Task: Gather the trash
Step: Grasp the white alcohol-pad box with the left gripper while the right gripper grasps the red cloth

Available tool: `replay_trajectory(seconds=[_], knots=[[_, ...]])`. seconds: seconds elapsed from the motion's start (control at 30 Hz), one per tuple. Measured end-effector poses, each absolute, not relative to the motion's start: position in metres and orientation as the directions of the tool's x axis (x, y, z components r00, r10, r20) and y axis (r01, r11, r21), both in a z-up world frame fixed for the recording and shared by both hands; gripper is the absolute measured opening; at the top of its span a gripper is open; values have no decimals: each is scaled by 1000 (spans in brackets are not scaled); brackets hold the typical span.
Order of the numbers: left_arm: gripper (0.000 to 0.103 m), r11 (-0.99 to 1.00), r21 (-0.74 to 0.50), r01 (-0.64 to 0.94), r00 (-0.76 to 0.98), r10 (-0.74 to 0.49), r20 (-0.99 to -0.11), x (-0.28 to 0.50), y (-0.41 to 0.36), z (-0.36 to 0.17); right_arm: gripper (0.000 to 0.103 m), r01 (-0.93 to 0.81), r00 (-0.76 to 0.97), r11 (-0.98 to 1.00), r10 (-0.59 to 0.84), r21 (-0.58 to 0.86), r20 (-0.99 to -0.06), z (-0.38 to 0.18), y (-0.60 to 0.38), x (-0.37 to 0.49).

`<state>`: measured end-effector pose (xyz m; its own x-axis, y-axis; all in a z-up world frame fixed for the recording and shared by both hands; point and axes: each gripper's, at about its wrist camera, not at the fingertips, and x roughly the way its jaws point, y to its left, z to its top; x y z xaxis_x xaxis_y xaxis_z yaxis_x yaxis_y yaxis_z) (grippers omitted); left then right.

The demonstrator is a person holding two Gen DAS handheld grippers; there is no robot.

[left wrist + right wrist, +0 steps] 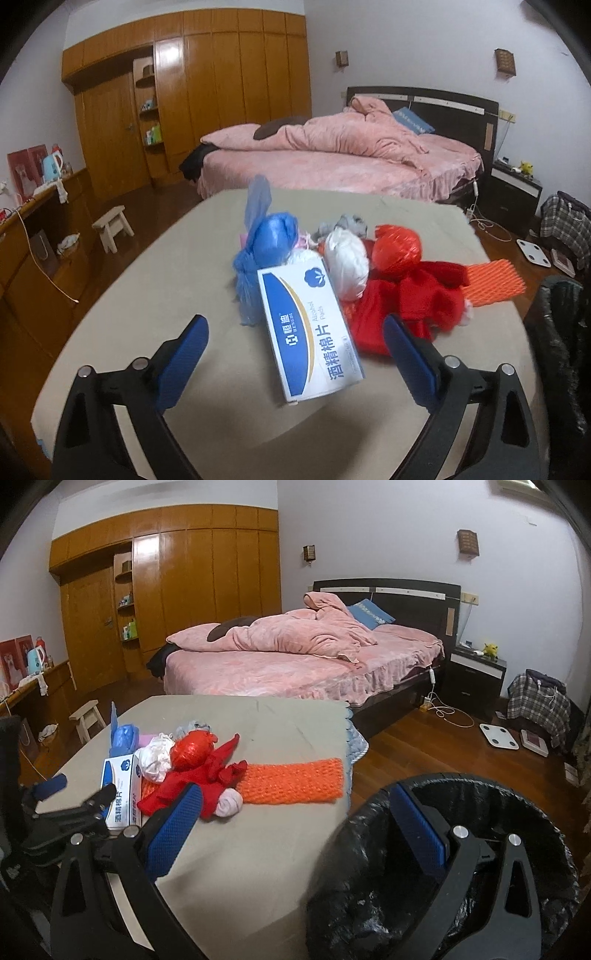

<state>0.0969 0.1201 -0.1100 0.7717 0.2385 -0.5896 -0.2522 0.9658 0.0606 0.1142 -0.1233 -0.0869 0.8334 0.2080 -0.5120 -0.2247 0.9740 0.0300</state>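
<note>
A pile of trash lies on the beige table (147, 369): a white-and-blue alcohol-pad box (310, 332), a knotted blue plastic bag (266, 251), a white bag (347, 262), a red bag (397, 247), red cloth (406, 306) and an orange foam net (491, 280). My left gripper (295, 328) is open, its fingers on either side of the box's near end. My right gripper (293, 801) is open and empty, at the table's right edge above a bin lined with a black bag (461, 904). The pile also shows in the right wrist view: box (122, 786), red cloth (199, 775), orange net (291, 781).
A bed with pink bedding (288, 657) stands behind the table. A wooden wardrobe (207, 92) fills the far wall. A small stool (112, 225), a nightstand (476, 675), a white scale (500, 734) and a plaid bag (539, 701) are on the floor.
</note>
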Motion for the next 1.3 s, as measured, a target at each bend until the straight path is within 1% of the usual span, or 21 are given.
replay_trajectory(seconds=[0.17, 0.37, 0.43, 0.5, 0.57, 0.7, 0.9, 1.17, 1.23, 1.27, 1.3], knots=[[85, 966, 57, -251, 743, 230, -629, 111, 125, -125, 98, -233, 821, 972, 214, 32, -530, -94, -117, 123], [83, 971, 30, -239, 715, 196, -671, 119, 133, -139, 98, -246, 805, 969, 223, 33, -550, -103, -108, 131], [79, 973, 24, -230, 707, 184, -683, 123, 133, -141, 98, -250, 802, 968, 226, 33, -553, -105, -106, 133], [65, 977, 10, -212, 692, 158, -704, 127, 133, -145, 98, -255, 798, 966, 229, 31, -557, -106, -103, 135], [64, 978, -2, -207, 689, 145, -710, 127, 135, -146, 98, -259, 795, 965, 231, 31, -560, -107, -101, 137], [58, 978, -25, -208, 707, 133, -694, 121, 137, -142, 98, -269, 788, 963, 239, 32, -568, -109, -97, 139], [57, 977, -51, -209, 752, 127, -647, 108, 143, -125, 98, -300, 779, 953, 269, 39, -567, -109, -84, 146], [57, 971, -47, -235, 800, 166, -577, 100, 155, -103, 98, -345, 754, 938, 302, 40, -583, -118, -54, 167], [57, 970, -47, -239, 806, 171, -567, 100, 158, -100, 96, -355, 747, 934, 306, 36, -590, -122, -46, 175], [57, 969, -48, -241, 808, 172, -564, 101, 159, -98, 93, -360, 738, 932, 311, 39, -599, -125, -42, 179], [57, 969, -50, -244, 809, 175, -561, 102, 161, -97, 87, -364, 731, 931, 313, 43, -606, -127, -39, 182]])
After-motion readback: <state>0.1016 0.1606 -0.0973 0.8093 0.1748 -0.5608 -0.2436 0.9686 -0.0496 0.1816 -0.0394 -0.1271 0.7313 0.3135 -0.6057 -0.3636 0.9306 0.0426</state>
